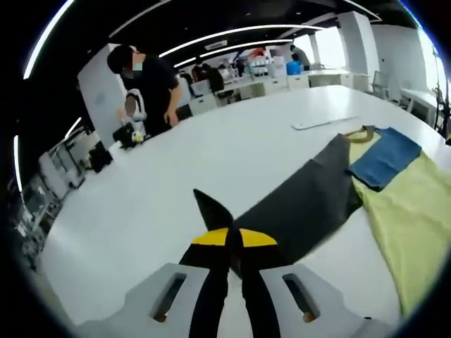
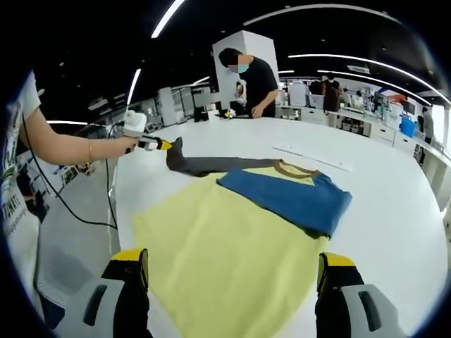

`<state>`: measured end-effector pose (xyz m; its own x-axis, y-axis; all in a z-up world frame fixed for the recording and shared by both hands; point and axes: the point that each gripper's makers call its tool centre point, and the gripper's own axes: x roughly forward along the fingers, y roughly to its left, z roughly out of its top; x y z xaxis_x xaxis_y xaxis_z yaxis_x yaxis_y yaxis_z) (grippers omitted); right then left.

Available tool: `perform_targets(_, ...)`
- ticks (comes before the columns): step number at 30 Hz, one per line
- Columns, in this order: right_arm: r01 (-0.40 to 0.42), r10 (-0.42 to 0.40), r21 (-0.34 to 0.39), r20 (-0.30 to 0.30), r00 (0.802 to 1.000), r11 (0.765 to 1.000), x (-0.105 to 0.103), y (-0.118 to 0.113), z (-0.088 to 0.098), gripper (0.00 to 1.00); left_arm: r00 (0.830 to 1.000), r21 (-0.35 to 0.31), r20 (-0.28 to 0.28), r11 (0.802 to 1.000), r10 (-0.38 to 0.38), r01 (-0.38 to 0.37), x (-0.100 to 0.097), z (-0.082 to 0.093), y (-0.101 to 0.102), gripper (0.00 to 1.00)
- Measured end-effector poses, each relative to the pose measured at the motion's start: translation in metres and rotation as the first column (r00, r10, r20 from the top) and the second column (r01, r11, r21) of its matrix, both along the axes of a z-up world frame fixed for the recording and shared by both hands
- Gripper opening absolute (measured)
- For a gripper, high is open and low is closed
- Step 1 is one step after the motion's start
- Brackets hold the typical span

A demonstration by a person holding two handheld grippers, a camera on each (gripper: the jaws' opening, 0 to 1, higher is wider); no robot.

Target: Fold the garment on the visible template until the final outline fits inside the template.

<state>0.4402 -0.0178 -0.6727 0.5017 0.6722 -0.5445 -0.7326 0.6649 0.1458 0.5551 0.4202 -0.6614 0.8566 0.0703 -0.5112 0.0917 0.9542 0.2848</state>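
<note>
— What's nearest on your side?

— My right gripper (image 2: pixel 230 282) hangs open over the near edge of the white table (image 2: pixel 394 190), jaws wide apart above the yellow garment (image 2: pixel 225 246). Its near hem is cut off from me.

— And the left?

— My left gripper (image 1: pixel 233 243) is clamped on the dark sleeve (image 1: pixel 303 201), stretched toward the table's open side. A blue folded part (image 2: pixel 289 201) lies beyond. I can't make out the template.
</note>
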Motion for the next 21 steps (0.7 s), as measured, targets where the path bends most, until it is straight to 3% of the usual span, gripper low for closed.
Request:
perform_targets(2, -0.004, 0.004, 0.007, 0.002, 1.0, 1.0, 0.0, 0.002, 0.001, 0.99, 0.999, -0.027, 0.021, 0.999, -0.025, 0.026, 0.006, 0.005, -0.012, 0.01)
perform_targets(9, -0.036, 0.035, 0.033, 0.01, 0.999, 0.999, -0.003, 0.012, 0.008, 0.99, 0.993, -0.001, 0.044, 0.994, -0.109, 0.109, 0.021, 0.019, -0.042, 0.01)
perform_targets(21, -0.039, 0.038, 0.055, 0.016, 0.999, 0.998, -0.003, 0.015, 0.015, 0.99, 0.969, -0.045, 0.084, 0.971, -0.231, 0.235, 0.039, 0.037, -0.099, 0.0)
